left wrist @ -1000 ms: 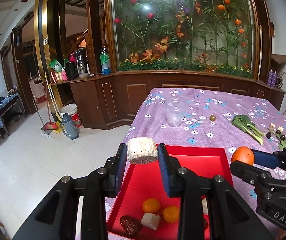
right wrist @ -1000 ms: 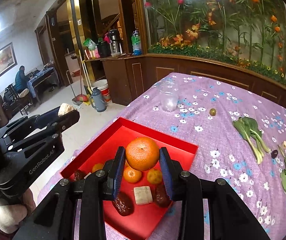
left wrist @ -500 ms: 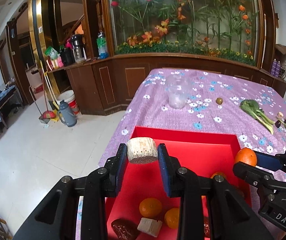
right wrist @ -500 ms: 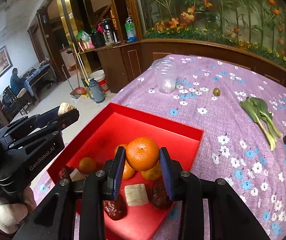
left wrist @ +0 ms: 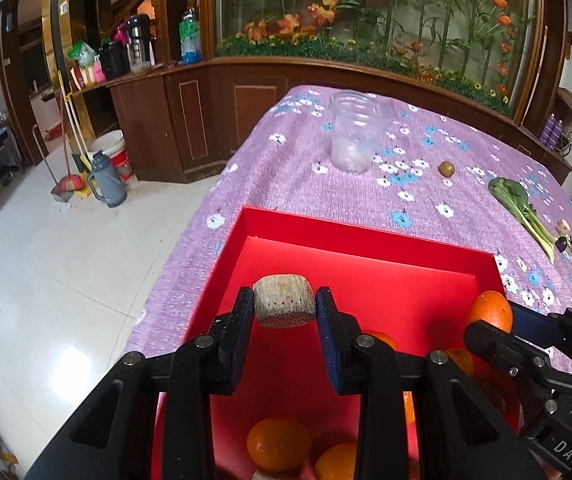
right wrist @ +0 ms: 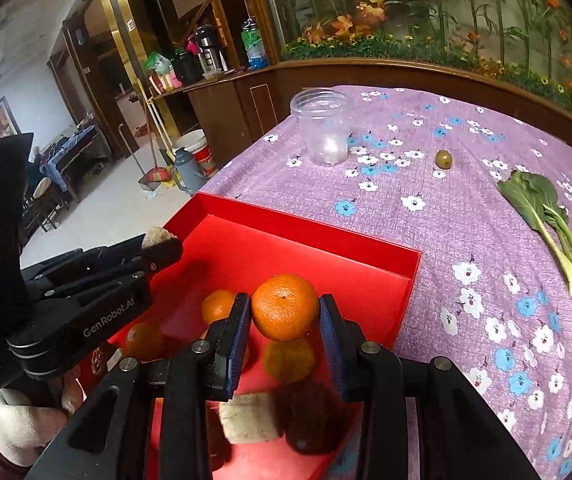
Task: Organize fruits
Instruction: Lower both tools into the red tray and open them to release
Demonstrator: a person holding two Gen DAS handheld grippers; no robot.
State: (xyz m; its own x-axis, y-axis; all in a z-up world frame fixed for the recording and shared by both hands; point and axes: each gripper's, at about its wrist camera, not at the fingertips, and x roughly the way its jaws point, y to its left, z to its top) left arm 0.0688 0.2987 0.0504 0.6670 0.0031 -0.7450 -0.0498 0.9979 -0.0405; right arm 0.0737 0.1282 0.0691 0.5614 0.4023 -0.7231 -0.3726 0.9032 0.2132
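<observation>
From the left wrist, the loose fruit at the near end of the red tray (left wrist: 366, 236) is largely hidden behind the left gripper (left wrist: 284, 309), whose jaws are clamped on a pale speckled chunk (left wrist: 283, 300) held above the tray floor

From the right wrist, a brown fruit (right wrist: 312, 416) is blurred beneath the right gripper (right wrist: 285, 309); an orange (right wrist: 285, 306) is gripped between its jaws, over the tray

Soft indoor light, floor (left wrist: 66, 280) glare, fisheye-bent dark corners, slight blur up close
</observation>
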